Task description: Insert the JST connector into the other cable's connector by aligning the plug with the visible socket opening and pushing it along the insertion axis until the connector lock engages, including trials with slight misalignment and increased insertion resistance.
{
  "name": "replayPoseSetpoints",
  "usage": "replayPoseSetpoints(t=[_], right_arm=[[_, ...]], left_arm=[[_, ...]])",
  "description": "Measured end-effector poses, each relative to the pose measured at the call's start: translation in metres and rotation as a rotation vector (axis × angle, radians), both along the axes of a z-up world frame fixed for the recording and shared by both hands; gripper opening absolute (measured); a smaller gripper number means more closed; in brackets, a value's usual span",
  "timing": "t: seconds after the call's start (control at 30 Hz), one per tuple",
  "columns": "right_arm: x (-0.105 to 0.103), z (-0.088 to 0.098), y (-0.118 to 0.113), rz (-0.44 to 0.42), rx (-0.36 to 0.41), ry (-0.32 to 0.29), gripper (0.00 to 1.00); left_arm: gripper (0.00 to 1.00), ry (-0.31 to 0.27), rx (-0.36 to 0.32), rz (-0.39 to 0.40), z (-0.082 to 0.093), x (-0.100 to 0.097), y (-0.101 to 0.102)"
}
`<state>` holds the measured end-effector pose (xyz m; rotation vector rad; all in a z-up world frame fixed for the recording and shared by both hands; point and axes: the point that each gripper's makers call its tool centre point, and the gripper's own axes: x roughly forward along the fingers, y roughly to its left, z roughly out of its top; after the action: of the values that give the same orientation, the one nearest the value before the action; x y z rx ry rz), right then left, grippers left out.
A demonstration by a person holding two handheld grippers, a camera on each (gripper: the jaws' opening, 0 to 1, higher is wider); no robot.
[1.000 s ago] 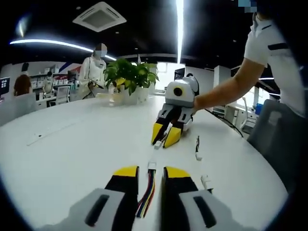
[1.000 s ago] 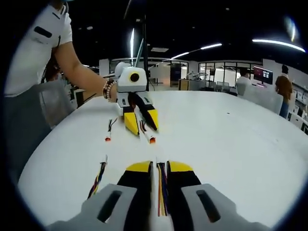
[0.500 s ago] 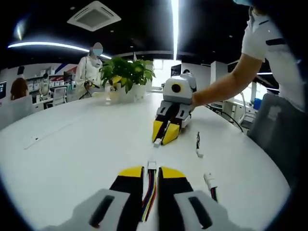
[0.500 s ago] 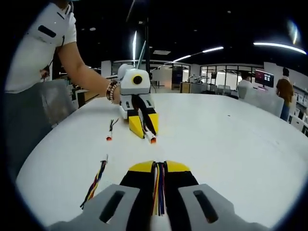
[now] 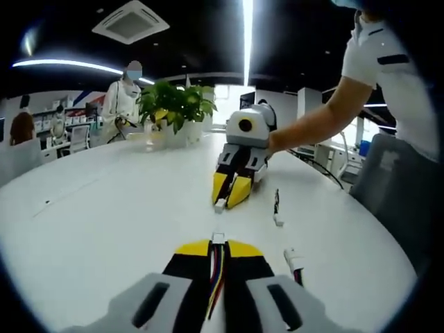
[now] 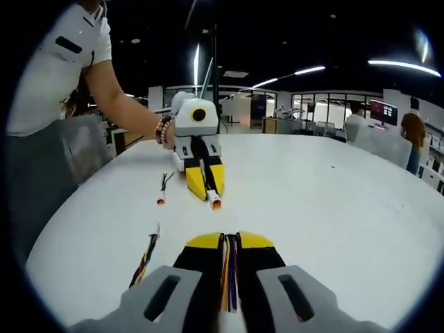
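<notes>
In the left gripper view my left gripper [image 5: 219, 247] is shut on a bundle of coloured wires [image 5: 216, 274]; its white JST connector [image 5: 218, 238] sticks out just past the yellow tips. Facing it on the white table [image 5: 104, 208] is my right gripper [image 5: 227, 196], shut on a cable whose white connector [image 5: 220, 205] touches the tabletop. In the right gripper view my right gripper [image 6: 229, 240] clamps coloured wires [image 6: 227, 277]. Opposite, my left gripper [image 6: 209, 192] holds a cable with an orange-tipped connector [image 6: 216, 203]. A gap of table separates the two connectors.
Two loose cables [image 5: 276, 208] [image 5: 295, 260] lie to the right in the left gripper view; in the right gripper view loose cables [image 6: 163, 191] [image 6: 146, 255] lie at the left. A potted plant [image 5: 173, 104] and a standing person [image 5: 123, 97] are at the table's far end.
Both grippers have gone from slightly open around their cables to shut on them. The views have shifted a little; the two grippers still face each other across the table.
</notes>
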<state>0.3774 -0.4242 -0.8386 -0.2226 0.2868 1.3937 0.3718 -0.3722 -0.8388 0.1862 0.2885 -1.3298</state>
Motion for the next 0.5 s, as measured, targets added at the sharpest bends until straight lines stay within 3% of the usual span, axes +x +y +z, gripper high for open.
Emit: replayPoseSetpoints(t=[0.1,0.33,0.5], right_arm=[[-0.001,0.008,0.001,-0.003,0.019,0.008,0.04],[-0.013,0.010,0.006,0.060,-0.048,-0.019,0.04],[-0.023,0.028,0.015,0.100,-0.053,-0.046,0.04]], left_arm=[[0.01,0.000,0.010,-0.007,0.001,-0.001,0.002],[0.01,-0.013,0.043,-0.020,0.015,-0.003,0.009],[0.01,-0.039,0.074,-0.058,0.025,-0.013,0.009]])
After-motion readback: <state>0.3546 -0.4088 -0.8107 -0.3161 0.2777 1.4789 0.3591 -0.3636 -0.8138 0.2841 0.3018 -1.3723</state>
